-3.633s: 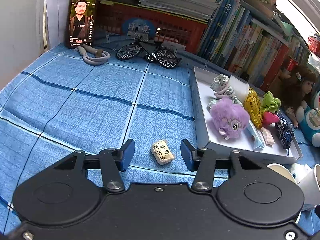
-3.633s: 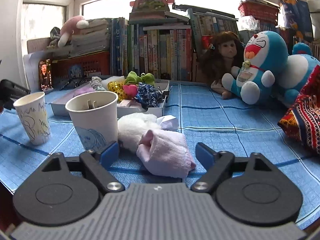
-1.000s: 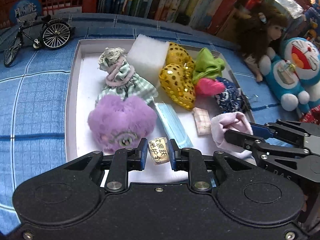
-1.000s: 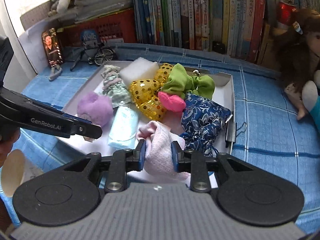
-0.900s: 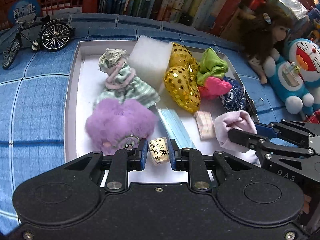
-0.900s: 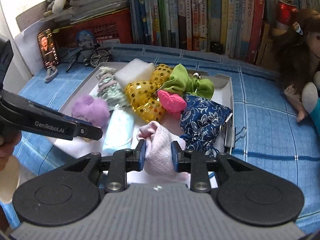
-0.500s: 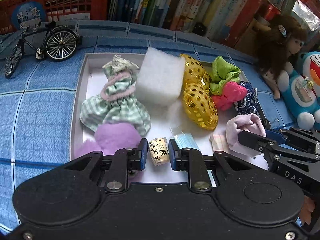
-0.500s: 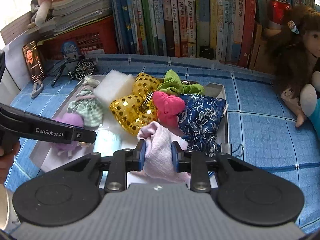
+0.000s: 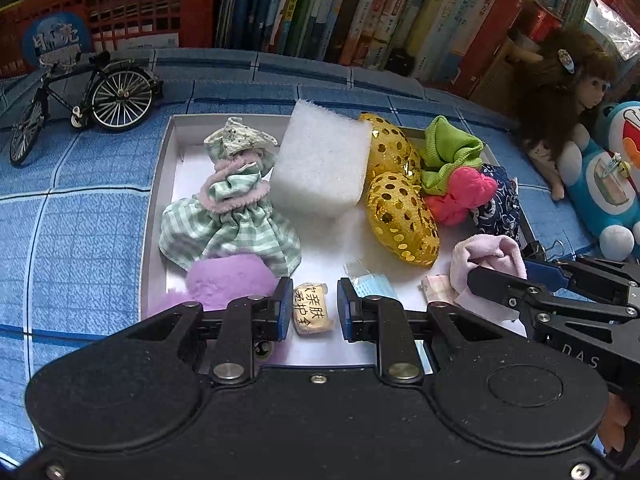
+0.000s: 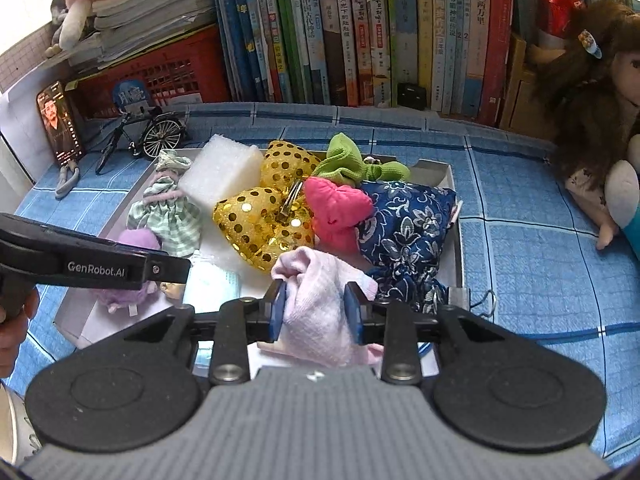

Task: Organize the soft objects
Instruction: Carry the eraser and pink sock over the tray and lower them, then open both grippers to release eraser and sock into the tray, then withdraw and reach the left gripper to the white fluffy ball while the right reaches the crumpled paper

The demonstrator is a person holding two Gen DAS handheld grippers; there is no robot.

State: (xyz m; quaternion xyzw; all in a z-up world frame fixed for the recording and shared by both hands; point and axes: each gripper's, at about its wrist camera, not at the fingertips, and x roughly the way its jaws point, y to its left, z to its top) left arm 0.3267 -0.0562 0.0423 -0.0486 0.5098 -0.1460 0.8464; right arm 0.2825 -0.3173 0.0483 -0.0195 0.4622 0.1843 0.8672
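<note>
While both grippers are positioned over the near end of the white tray (image 9: 157, 216), each is seen to be loaded. A small cream packet printed with dark characters (image 9: 311, 307) is pinched between the blue pads of the left gripper (image 9: 310, 309), whose jaws are narrowed to the packet's width; the packet is held above the tray's near edge, between the purple fluffy toy (image 9: 224, 280) and the blue face mask (image 9: 374, 286). A pale pink cloth (image 10: 316, 304) is clamped by the right gripper (image 10: 315, 310), the jaws being closed onto its bunched middle with folds spilling above and below the pads; it is held over the tray's near right corner, just beside the navy floral pouch (image 10: 404, 236). Within the tray are recorded a green checked doll dress (image 9: 224, 216), a white foam block (image 9: 320, 164), two gold sequinned hearts (image 9: 400, 208), a green fabric bow (image 9: 448, 152) and a pink stuffed piece (image 9: 460, 196), packed touching one another. Outside the tray, on the blue checked cloth (image 9: 72, 216), a model bicycle (image 9: 84, 100) is noted at far left, a brown-haired doll (image 10: 584, 104) at right, and a row of books (image 10: 360, 32) behind.
</note>
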